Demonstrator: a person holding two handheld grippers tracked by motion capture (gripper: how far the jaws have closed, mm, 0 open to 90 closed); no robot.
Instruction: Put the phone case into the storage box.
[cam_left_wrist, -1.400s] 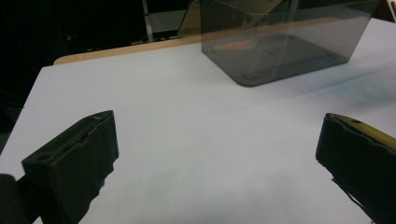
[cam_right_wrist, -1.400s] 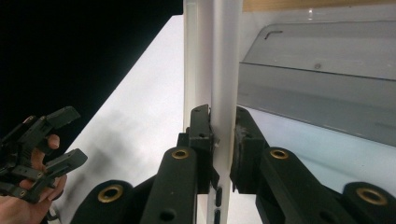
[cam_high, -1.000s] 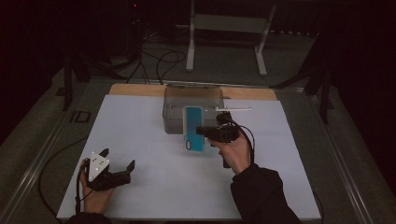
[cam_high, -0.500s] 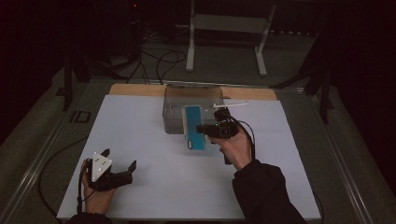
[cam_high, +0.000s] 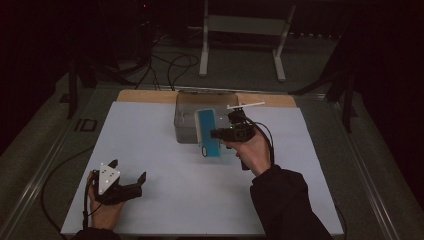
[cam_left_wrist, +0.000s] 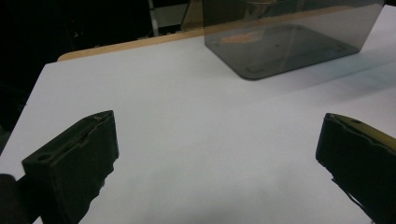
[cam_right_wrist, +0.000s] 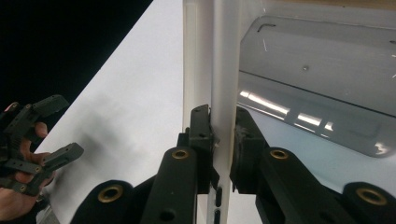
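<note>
1. One flat pack (cam_high: 208, 132), blue-faced with a white edge, is clamped upright in the right gripper (cam_right_wrist: 223, 135), jaws pressed on its thin edge; in the high view it hangs over the near rim of the box.
2. One smoky clear plastic box (cam_high: 186, 127) stands open on the table, just behind the pack and touching or nearly touching it; its wall blocks the way beyond.
3. One white table sheet (cam_high: 165, 165) lies under everything.
4. The left gripper (cam_high: 129, 181) rests well apart at the near left corner, jaws spread wide with nothing between them.
</note>
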